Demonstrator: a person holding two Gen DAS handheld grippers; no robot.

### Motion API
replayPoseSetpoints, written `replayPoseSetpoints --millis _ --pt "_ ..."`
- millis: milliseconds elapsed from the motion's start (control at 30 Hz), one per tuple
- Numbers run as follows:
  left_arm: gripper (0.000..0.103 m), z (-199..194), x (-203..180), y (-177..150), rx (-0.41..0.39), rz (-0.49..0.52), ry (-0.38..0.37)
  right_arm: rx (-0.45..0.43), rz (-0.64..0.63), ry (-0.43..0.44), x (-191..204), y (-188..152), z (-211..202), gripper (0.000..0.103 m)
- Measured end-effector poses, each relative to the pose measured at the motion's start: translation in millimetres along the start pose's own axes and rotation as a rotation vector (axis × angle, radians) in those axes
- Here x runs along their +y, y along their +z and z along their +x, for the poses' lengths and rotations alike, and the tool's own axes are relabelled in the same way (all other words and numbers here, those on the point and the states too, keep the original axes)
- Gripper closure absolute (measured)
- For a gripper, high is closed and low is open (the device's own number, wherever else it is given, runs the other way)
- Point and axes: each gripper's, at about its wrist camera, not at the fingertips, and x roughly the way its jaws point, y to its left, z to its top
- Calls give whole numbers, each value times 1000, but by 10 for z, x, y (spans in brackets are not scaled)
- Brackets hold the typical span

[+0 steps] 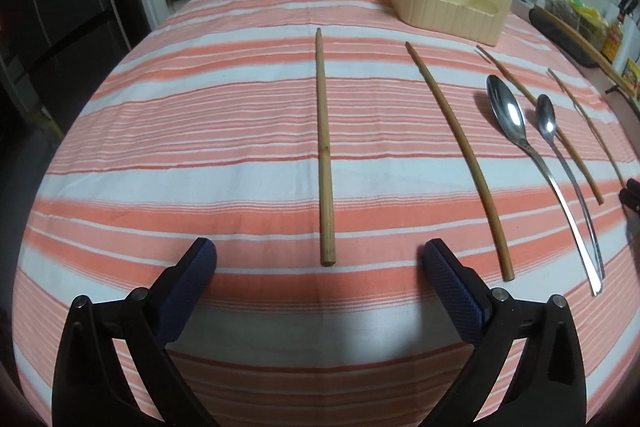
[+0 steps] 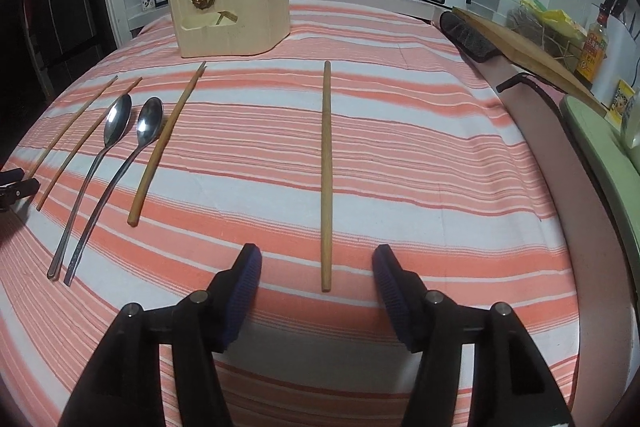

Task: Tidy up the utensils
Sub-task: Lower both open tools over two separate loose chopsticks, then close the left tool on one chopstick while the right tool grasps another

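a table covered in an orange-and-white striped cloth (image 2: pixel 400 155) carries everything. lying flat on the cloth, side by side and apart, are four slim brown wooden chopsticks (image 1: pixel 325 147), (image 1: pixel 460 159), (image 1: pixel 576 155), (image 1: pixel 588 119). two shiny steel spoons (image 1: pixel 516 131), (image 1: pixel 550 123) lie close together, bowls up. at the far end stands a cream ribbed utensil holder with a gold ornament (image 1: pixel 452 3), more sticks poking out of it.
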Motion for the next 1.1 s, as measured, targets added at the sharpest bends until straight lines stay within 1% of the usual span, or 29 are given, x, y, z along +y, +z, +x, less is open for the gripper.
replayPoseSetpoints --millis 767,833,1000,1100 --pt "0 -5 7 -18 -7 -8 -13 0 6 3 -4 1 7 41" --pt "0 -18 10 -27 -3 11 -26 1 7 3 -3 1 7 41" --pt "0 -60 50 -57 30 97 -91 1 7 3 -11 2 8 41" --pt "0 -60 44 -61 27 105 -93 1 7 3 -8 3 8 41"
